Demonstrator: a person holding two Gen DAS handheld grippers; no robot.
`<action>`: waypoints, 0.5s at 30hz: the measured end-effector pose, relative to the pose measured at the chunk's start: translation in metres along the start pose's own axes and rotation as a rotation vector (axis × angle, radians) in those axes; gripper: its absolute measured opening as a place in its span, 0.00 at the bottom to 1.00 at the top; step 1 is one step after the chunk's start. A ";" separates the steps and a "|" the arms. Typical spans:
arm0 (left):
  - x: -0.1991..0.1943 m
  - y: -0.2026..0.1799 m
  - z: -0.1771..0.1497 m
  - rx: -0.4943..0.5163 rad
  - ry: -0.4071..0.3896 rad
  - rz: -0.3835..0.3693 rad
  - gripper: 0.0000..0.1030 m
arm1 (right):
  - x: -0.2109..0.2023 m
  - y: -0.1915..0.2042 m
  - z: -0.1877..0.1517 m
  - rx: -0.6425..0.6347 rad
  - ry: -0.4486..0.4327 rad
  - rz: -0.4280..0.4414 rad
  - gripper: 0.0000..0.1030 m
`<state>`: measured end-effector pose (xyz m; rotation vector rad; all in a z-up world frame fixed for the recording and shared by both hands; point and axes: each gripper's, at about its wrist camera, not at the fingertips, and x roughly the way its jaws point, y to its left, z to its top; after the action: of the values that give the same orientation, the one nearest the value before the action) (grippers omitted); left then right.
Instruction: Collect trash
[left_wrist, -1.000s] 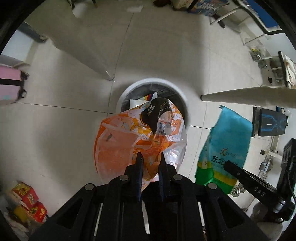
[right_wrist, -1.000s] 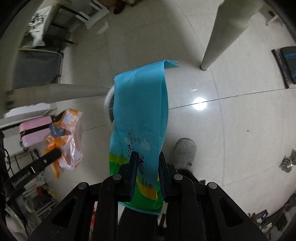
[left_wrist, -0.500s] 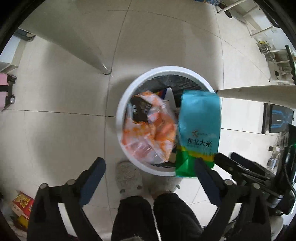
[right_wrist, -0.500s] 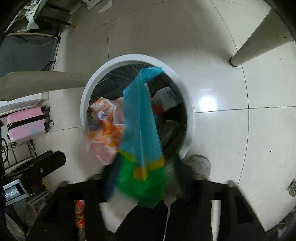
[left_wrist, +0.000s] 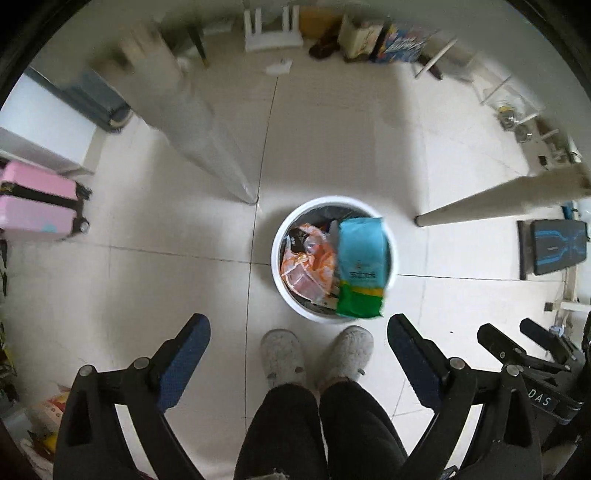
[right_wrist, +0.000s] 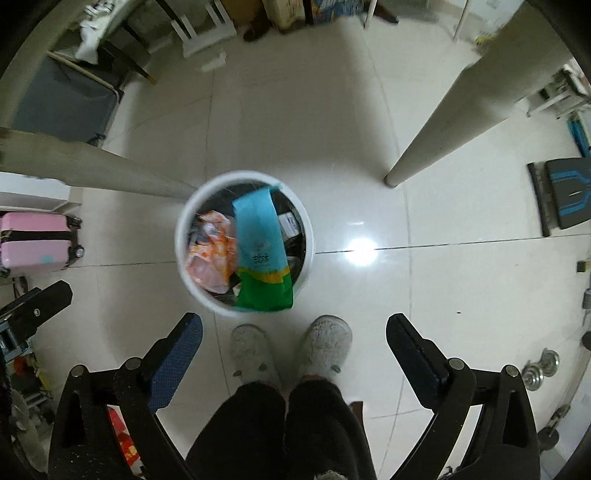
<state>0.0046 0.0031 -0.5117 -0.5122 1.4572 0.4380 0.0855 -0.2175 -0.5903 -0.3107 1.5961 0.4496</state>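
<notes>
A round white trash bin (left_wrist: 280, 236) (right_wrist: 184, 218) stands on the tiled floor below me. An orange plastic bag (left_wrist: 308, 267) (right_wrist: 212, 254) lies inside it on the left. A blue and green rice bag (left_wrist: 362, 266) (right_wrist: 262, 251) lies across its right side, its green end over the near rim. My left gripper (left_wrist: 299, 343) is wide open and empty, high above the bin. My right gripper (right_wrist: 293, 339) is wide open and empty too; it shows at the lower right of the left wrist view (left_wrist: 524, 343).
The person's grey slippers (left_wrist: 282, 354) (right_wrist: 327, 343) stand just before the bin. Table legs (left_wrist: 207, 147) (right_wrist: 443, 110) rise on both sides. A pink suitcase (left_wrist: 37, 203) is at left, a black and blue device (left_wrist: 557, 251) at right, a white stool (left_wrist: 271, 33) and boxes at the far wall.
Both grippers opened and let go: the orange bag and the rice bag dropped into the bin. Both grippers have since risen well above the bin.
</notes>
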 end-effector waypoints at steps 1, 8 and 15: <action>-0.019 -0.003 -0.004 0.009 -0.011 0.005 0.95 | -0.020 0.001 -0.003 -0.006 -0.009 -0.006 0.98; -0.137 -0.022 -0.034 0.052 -0.073 -0.016 0.95 | -0.179 0.011 -0.025 -0.025 -0.087 -0.005 0.98; -0.238 -0.022 -0.053 0.046 -0.134 -0.106 0.95 | -0.321 0.023 -0.059 -0.074 -0.140 0.061 0.98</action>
<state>-0.0428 -0.0385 -0.2750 -0.5105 1.3022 0.3476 0.0476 -0.2476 -0.2669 -0.2808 1.4574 0.5659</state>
